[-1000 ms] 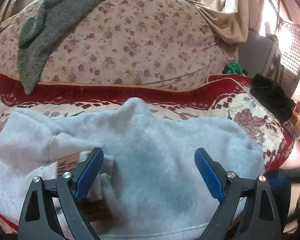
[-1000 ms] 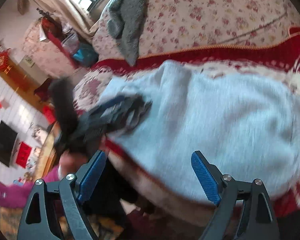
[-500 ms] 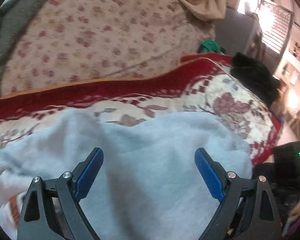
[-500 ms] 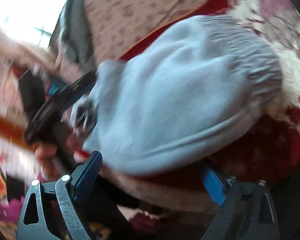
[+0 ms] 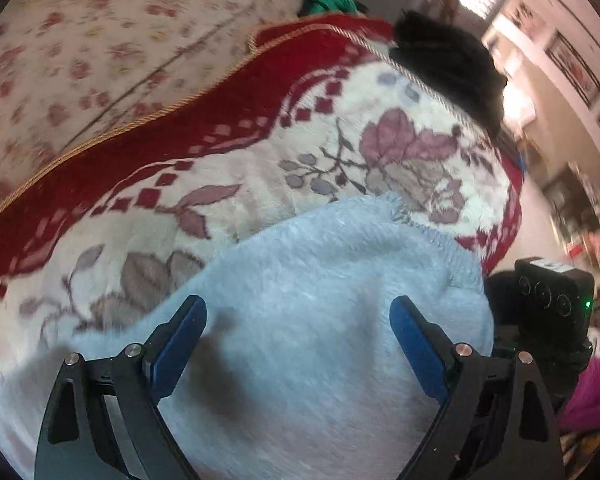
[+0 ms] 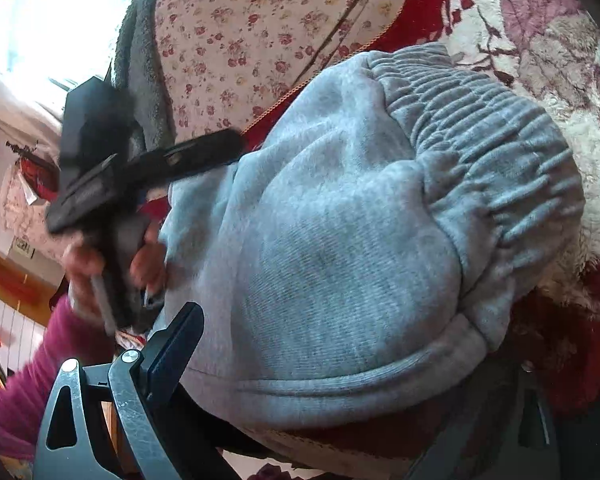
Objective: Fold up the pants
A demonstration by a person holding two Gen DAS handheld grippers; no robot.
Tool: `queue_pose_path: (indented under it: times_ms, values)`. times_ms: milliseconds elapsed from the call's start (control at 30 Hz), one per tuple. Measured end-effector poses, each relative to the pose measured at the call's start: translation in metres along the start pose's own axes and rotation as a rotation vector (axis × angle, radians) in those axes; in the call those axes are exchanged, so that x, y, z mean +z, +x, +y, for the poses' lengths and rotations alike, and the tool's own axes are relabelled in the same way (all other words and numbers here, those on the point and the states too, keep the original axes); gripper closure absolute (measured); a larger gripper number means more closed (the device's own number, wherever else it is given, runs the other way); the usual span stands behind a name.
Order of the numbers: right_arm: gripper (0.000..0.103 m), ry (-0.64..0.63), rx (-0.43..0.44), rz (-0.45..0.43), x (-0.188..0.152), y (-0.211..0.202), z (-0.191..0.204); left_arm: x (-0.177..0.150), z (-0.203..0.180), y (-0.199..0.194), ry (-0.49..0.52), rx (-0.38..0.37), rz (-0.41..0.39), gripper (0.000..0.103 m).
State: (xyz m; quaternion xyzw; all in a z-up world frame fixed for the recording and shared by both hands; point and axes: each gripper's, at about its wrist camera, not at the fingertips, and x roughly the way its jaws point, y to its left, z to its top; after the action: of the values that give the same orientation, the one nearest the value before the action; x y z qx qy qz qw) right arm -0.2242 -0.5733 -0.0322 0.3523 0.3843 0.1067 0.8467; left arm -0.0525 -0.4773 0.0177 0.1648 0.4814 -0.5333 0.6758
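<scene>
Light grey fleece pants (image 5: 300, 320) lie folded on a red and cream floral blanket (image 5: 260, 168) on a sofa. My left gripper (image 5: 298, 332) is open just above the pants' right end, holding nothing. In the right wrist view the pants (image 6: 360, 220) fill the frame, with the ribbed elastic waistband (image 6: 480, 128) at the right end. My right gripper (image 6: 300, 352) is open at the pants' front edge; its left finger (image 6: 176, 344) shows, and the right finger is hidden under the cloth. The left gripper (image 6: 148, 168) shows there too, held in a hand.
The sofa back has a floral cover (image 5: 80, 40) with a dark grey towel (image 6: 140, 60) draped over it. A black garment (image 5: 448, 60) and a green cloth (image 5: 332, 0) lie at the sofa's far right. The right gripper's camera body (image 5: 552, 300) is beside the pants.
My left gripper has swung right along the pants, from the labelled end to the other end. My right gripper has moved in close to the waistband end, at the front edge.
</scene>
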Motion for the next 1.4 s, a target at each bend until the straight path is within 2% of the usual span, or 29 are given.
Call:
queue_pose_path:
  times_ms: [133,267,433,500,567,600,667,700,800,867,967,1033,1233,1400]
  values:
    - [0.005,0.020,0.026,-0.004,0.004,0.001,-0.004,0.018,0.004,0.014,0.077,0.041,0.040,0.011]
    - [0.004,0.022,0.040,-0.006,0.004,0.003,-0.005,0.028,0.010,0.034,0.115,-0.025,0.107,0.010]
    - [0.005,0.052,0.069,-0.017,0.008,0.004,-0.010,0.027,0.002,0.062,0.185,-0.057,0.178,0.006]
    - [0.011,0.066,0.075,-0.024,0.010,0.004,-0.012,0.028,0.003,0.066,0.181,-0.091,0.177,0.005]
    - [0.026,0.078,0.064,-0.027,0.009,0.004,-0.015,0.030,0.010,0.070,0.148,-0.139,0.175,0.005]
    - [0.030,0.083,0.064,-0.028,0.008,0.002,-0.016,0.030,0.011,0.072,0.140,-0.149,0.166,0.005]
    - [0.044,0.091,0.071,-0.039,0.009,0.001,-0.017,0.029,0.010,0.074,0.146,-0.147,0.143,0.005]
    - [0.047,0.086,0.076,-0.040,0.010,0.000,-0.017,0.029,0.008,0.074,0.155,-0.142,0.136,0.006]
    - [0.056,0.034,0.058,-0.044,0.011,-0.002,-0.009,0.028,0.005,0.069,0.172,-0.148,0.114,0.027]
    - [0.060,-0.003,0.046,-0.047,0.014,-0.004,-0.002,0.026,0.000,0.063,0.184,-0.152,0.096,0.053]
    - [0.061,-0.045,0.048,-0.056,0.017,-0.007,0.005,0.026,-0.001,0.054,0.176,-0.119,0.067,0.075]
    - [0.062,-0.077,0.047,-0.070,0.019,-0.009,0.011,0.025,-0.002,0.047,0.174,-0.107,0.045,0.084]
    - [0.064,-0.178,0.052,-0.100,0.026,-0.020,0.041,0.024,-0.014,0.020,0.191,-0.087,-0.013,0.086]
    - [0.067,-0.268,0.077,-0.118,0.035,-0.027,0.077,0.022,-0.015,-0.018,0.171,-0.071,-0.095,0.086]
